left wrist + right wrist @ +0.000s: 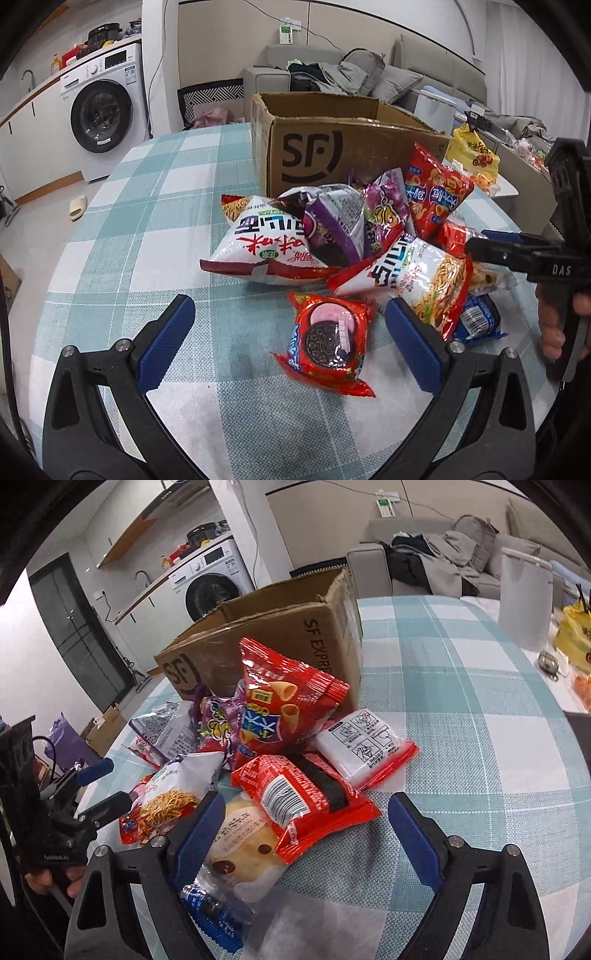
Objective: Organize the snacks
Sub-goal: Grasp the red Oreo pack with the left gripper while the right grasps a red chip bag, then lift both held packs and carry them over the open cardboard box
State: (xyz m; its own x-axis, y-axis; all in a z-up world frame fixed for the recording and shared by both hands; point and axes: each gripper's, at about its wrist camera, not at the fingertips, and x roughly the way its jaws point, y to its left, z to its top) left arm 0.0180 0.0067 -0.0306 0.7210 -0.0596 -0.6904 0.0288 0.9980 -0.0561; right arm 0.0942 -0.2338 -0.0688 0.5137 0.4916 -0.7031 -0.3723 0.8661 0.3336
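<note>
Red cookie packet point(328, 341), left view only.

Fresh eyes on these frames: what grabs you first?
The heap of bright snack packets mid-table, piled against the open SF cardboard box behind it. Nearest the left gripper, a red Oreo packet lies between its open jaws; the right gripper straddles a bread bun packet.
</note>
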